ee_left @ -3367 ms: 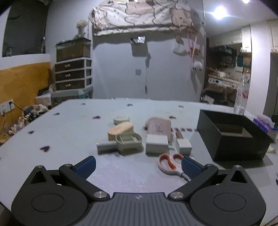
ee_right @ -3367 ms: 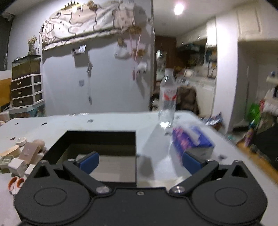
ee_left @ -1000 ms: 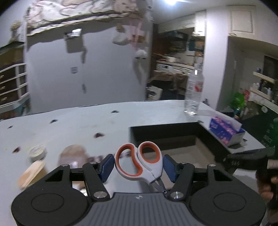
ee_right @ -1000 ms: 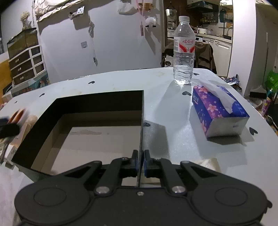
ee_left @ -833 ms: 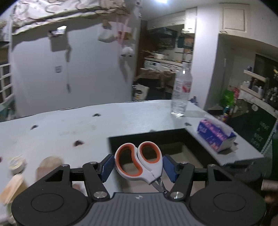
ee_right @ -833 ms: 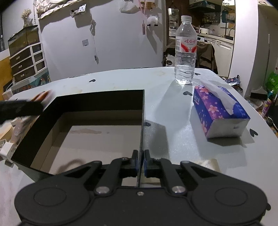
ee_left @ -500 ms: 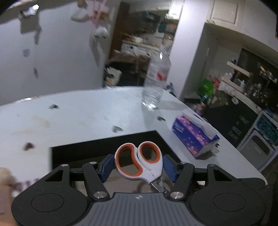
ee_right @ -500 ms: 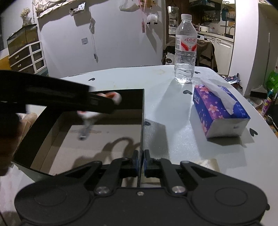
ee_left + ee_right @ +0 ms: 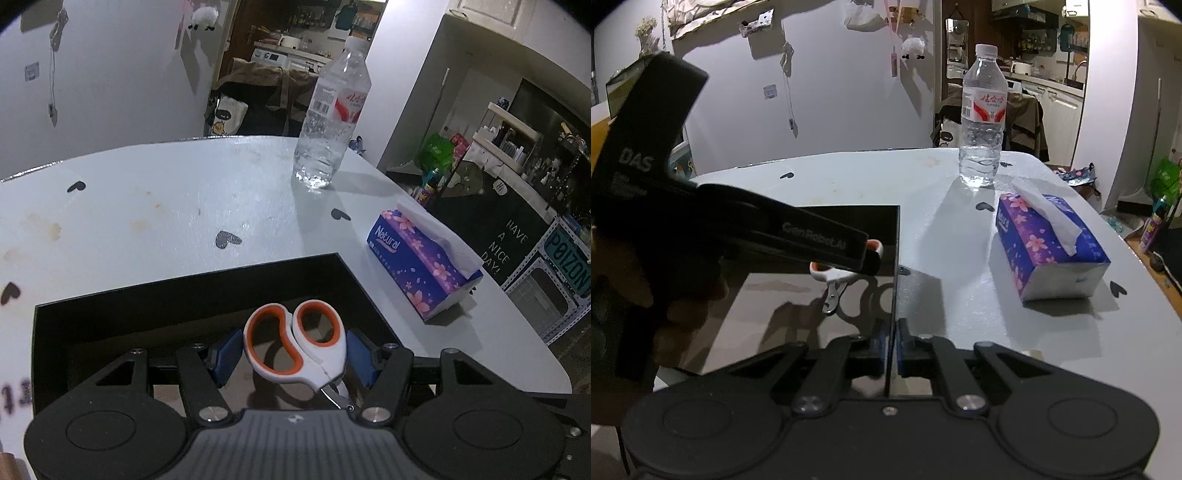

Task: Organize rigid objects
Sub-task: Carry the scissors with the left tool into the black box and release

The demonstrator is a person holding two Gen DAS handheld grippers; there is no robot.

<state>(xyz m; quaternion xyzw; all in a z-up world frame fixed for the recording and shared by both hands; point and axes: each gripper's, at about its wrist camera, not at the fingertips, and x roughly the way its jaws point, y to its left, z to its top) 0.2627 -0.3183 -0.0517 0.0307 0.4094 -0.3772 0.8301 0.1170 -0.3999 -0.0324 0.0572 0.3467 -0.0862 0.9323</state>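
Over black box (image 9: 184,295): left gripper (image 9: 293,356) jaws clamp plastic-handled scissors (image 9: 295,343); right gripper (image 9: 891,349) jaws pinch thin wall.

The left gripper (image 9: 294,354) clamps a pair of scissors (image 9: 297,343) by its orange-and-white handles, above the inside of the black box (image 9: 155,295). The box lies near the right edge of the white table (image 9: 166,206). A tissue box (image 9: 421,266) stands just beside it, at that edge. A water bottle (image 9: 332,118) stands upright near the far edge.
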